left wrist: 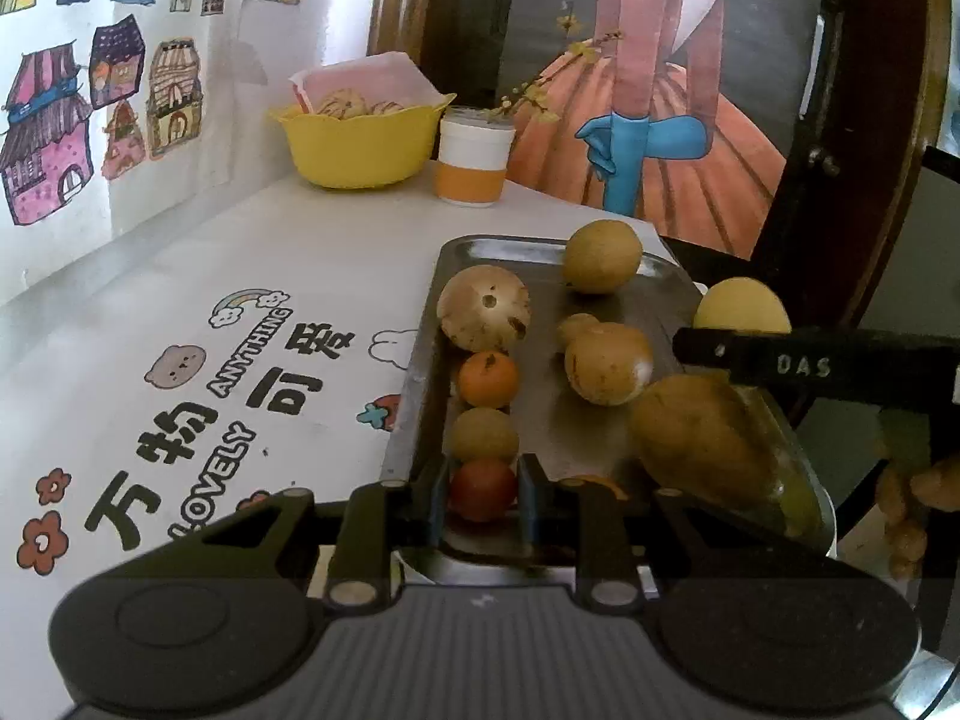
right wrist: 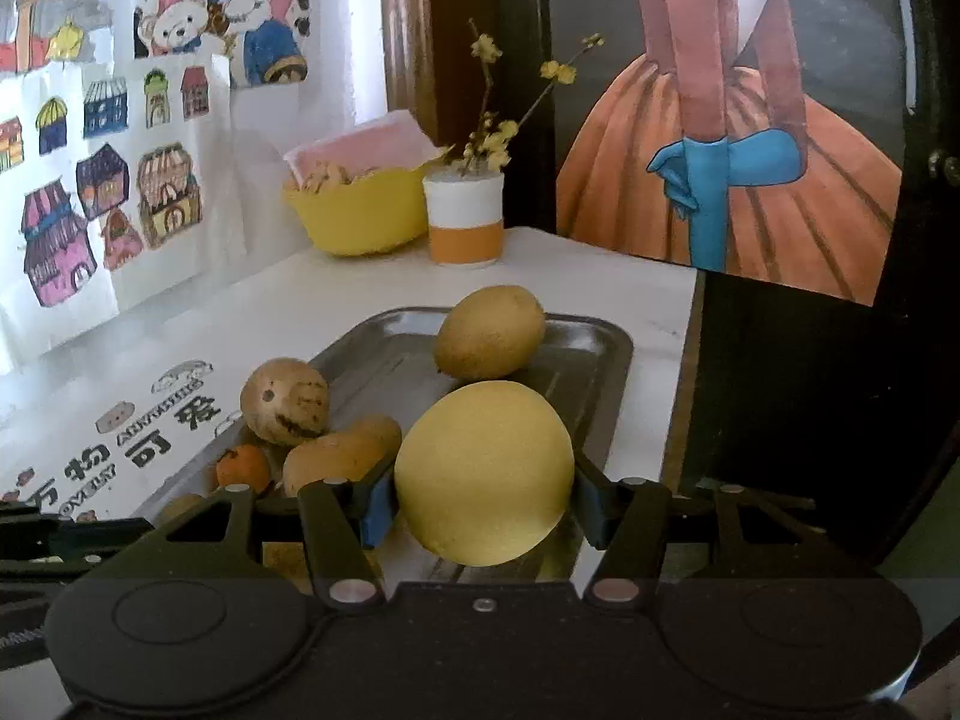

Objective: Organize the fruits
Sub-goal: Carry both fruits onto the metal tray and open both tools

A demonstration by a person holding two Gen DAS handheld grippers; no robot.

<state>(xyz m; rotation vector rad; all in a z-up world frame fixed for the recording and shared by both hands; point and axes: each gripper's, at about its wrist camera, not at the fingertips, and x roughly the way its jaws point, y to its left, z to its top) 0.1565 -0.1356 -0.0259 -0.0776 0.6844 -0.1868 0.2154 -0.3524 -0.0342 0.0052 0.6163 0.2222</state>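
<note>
Item: metal tray on the white table, holding loose fruit.

Left tongs: I had them closed to a narrow gap around a small red fruit at the tray's near left edge, the blue pads touching its sides. Beyond it, along that edge, stood a small green-yellow fruit, a small orange one and a spotted brown round fruit.

Right tongs: I held them wide around a large yellow fruit, over the tray's right side.

Also on the tray: a lemon-like fruit at the far end.

Risks, as I judged them: the yellow fruit, round and smooth, could slip from so wide a hold and knock its neighbours; the red one might bruise under pressure, or roll into the row behind.
</note>
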